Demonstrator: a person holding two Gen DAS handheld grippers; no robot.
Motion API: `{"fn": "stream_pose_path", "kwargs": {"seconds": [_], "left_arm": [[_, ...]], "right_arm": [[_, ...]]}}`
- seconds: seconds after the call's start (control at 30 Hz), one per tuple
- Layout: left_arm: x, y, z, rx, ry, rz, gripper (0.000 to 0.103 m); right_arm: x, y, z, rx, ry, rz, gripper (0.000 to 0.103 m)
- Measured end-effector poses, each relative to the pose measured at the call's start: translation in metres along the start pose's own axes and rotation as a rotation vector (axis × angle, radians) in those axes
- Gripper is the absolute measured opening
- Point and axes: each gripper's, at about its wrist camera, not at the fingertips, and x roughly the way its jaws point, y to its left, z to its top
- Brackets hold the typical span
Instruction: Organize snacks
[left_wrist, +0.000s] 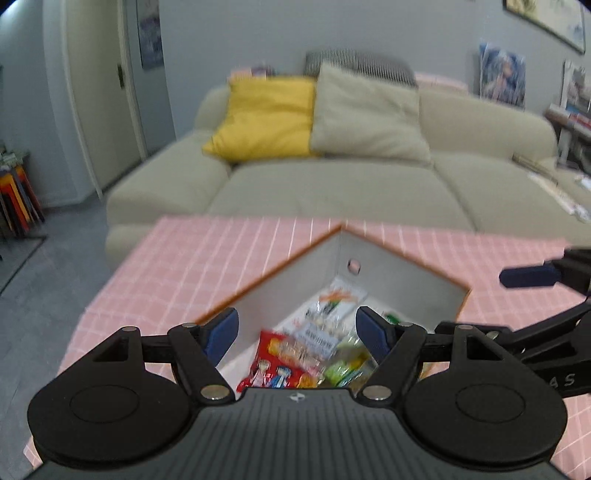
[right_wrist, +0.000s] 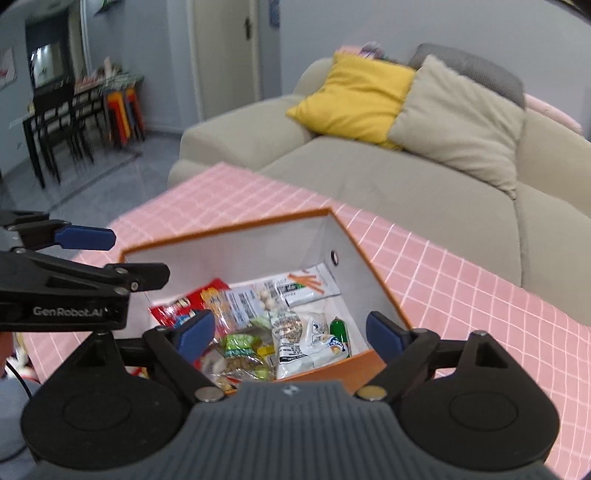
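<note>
An orange box with white inner walls (right_wrist: 236, 258) sits on the pink checked tablecloth and holds several snack packets: a red bag (right_wrist: 192, 299), a white packet with orange sticks (right_wrist: 314, 284), a white bag (right_wrist: 306, 347) and green-wrapped sweets (right_wrist: 240, 343). The box also shows in the left wrist view (left_wrist: 402, 273), with the red bag (left_wrist: 277, 365) inside. My left gripper (left_wrist: 297, 334) is open and empty above the box. My right gripper (right_wrist: 291, 336) is open and empty above the box's near edge. Each gripper shows in the other's view, the right one (left_wrist: 532, 277) and the left one (right_wrist: 88, 254).
The pink checked tablecloth (right_wrist: 461, 291) covers the table around the box. A beige sofa (left_wrist: 332, 184) with a yellow cushion (left_wrist: 266, 118) and a beige cushion (left_wrist: 369, 114) stands just behind the table. A dark dining table and chairs (right_wrist: 59, 118) stand far left.
</note>
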Motion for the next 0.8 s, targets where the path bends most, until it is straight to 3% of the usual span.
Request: {"fn": "stream_pose_path", "kwargs": {"seconds": [0.4,0.8], "left_arm": [[-0.078,-0.024,-0.008,0.0,-0.194,0.032,0.089],[-0.094,-0.019,-0.037,-0.022,-0.198,0.065,0.092]], "right_arm": [[-0.09,0.01,-0.028,0.07,-0.156,-0.068,0.096],[-0.123,0.026,-0.068,0.099,-0.188,-0.136,0.099]]}}
